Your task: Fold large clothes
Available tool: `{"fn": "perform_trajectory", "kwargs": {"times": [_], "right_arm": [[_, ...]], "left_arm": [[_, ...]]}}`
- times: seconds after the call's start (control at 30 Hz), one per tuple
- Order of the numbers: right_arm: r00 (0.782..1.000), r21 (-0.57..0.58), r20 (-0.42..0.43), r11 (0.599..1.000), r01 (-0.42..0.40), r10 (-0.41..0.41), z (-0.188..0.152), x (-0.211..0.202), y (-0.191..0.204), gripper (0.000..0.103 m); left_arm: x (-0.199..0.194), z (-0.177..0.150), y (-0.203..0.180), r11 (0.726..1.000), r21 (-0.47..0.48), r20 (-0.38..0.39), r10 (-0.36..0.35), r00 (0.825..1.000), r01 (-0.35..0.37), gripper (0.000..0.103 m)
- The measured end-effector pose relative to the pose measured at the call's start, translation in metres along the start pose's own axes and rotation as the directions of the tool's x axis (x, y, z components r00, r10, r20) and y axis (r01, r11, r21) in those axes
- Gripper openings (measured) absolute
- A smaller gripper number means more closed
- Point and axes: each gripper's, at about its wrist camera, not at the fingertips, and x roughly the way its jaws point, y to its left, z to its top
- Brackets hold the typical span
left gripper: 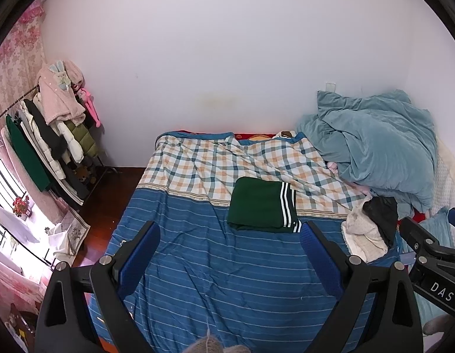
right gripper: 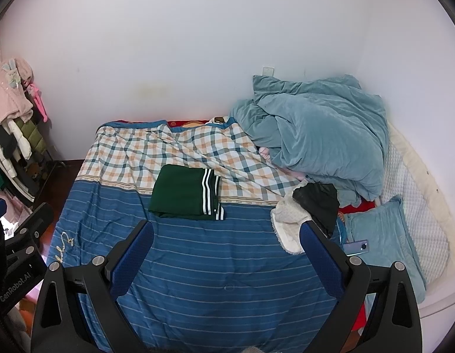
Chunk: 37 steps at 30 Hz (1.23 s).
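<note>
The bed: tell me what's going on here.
Nothing is being held right now. The left gripper and right gripper both hover open above the blue striped cover. Green pants with white stripes lie folded mid-bed. A crumpled black-and-white garment sits unfolded to the right, near the teal duvet.

Folded green white-striped garment (left gripper: 262,204) (right gripper: 186,192) flat on bedspread (left gripper: 227,279) (right gripper: 212,264)
</note>
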Motion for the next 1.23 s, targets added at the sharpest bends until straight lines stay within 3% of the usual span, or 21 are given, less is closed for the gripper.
{"fn": "perform_trajectory", "kwargs": {"times": [1.23], "right_arm": [[1.0,0.014,0.012,1.0,0.024,-0.025,-0.007,-0.013,0.004,0.101]], "left_arm": [[-0.001,-0.004,0.001,0.999,-0.023,0.0,-0.028,1.0,0.028,0.1]]}}
